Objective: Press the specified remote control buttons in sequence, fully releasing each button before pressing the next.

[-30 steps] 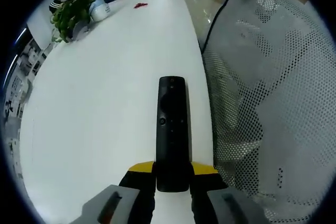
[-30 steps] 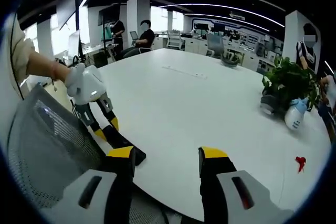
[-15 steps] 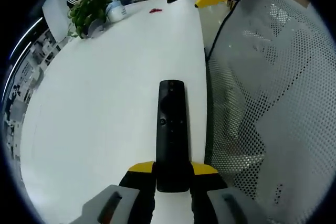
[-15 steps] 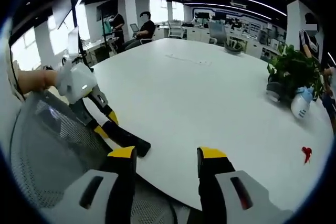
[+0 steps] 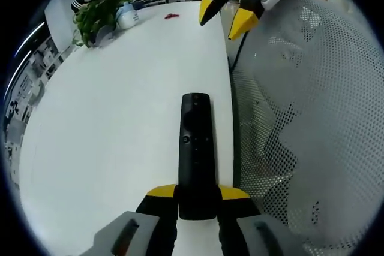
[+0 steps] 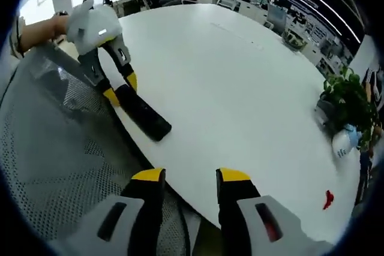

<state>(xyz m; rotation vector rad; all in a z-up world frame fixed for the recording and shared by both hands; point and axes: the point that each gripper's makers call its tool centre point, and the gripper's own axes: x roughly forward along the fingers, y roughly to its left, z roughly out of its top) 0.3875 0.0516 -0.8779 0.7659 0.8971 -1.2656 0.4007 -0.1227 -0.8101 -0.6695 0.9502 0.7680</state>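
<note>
White table (image 5: 120, 118) is stretching under both views. Left gripper (image 5: 197, 193) is clamping the near end of the black remote (image 5: 196, 148), lying near the table edge. Right gripper (image 6: 183, 176) is hovering with jaws apart, holding nothing. Mesh chair back (image 5: 306, 118) is standing alongside; potted plant (image 5: 99, 13) far off.

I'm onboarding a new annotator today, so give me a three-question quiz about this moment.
1. True or false: the left gripper is shut on the remote control.
2. The right gripper is: A) shut on the remote control, B) open and holding nothing, C) pressing a button.
3. Fill in: next to the table stands a chair with a ____ back.

Key: 1 true; 2 B; 3 mesh.
</note>
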